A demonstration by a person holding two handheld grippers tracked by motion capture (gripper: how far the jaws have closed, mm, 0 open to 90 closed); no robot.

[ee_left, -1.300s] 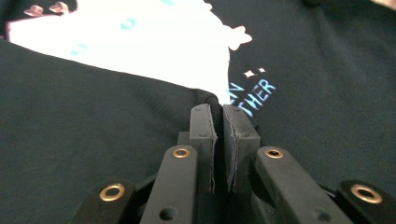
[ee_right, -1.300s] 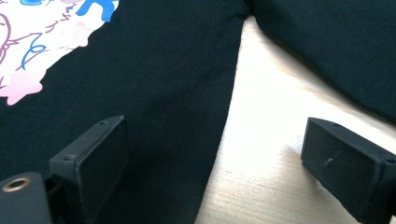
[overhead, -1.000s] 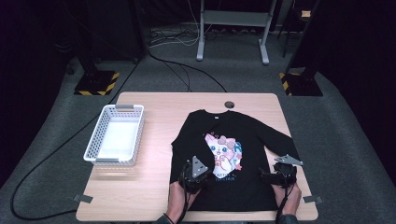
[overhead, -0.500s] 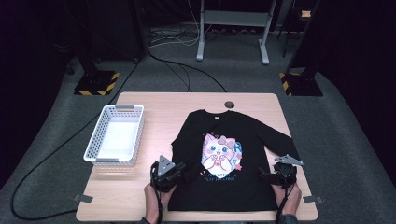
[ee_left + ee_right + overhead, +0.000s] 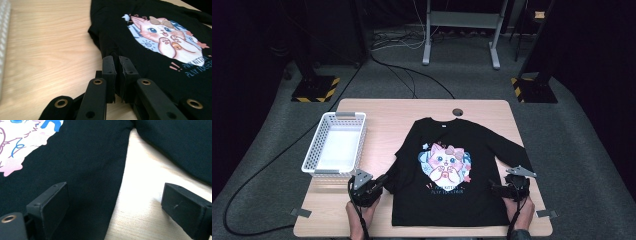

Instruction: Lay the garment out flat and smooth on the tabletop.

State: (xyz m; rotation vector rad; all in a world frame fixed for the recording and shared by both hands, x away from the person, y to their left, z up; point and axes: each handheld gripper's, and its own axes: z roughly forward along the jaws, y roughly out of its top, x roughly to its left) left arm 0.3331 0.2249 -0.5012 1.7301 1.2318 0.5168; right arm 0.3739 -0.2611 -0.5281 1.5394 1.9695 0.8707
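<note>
Nearest, the left tool (image 5: 382, 181) has its jaws pinched tight on the folded sleeve edge of the black cat-print T-shirt (image 5: 150, 50), while the right tool (image 5: 115, 207) stands wide open, straddling the shirt's side hem where it meets the bare table (image 5: 142, 202). Farther off, the shirt lies spread flat across the table, with a white basket (image 5: 336, 147) to its left.

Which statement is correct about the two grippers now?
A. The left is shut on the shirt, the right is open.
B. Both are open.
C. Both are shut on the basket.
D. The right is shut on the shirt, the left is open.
A: the left gripper pinches the black shirt, while the right gripper has its jaws wide apart.
</note>
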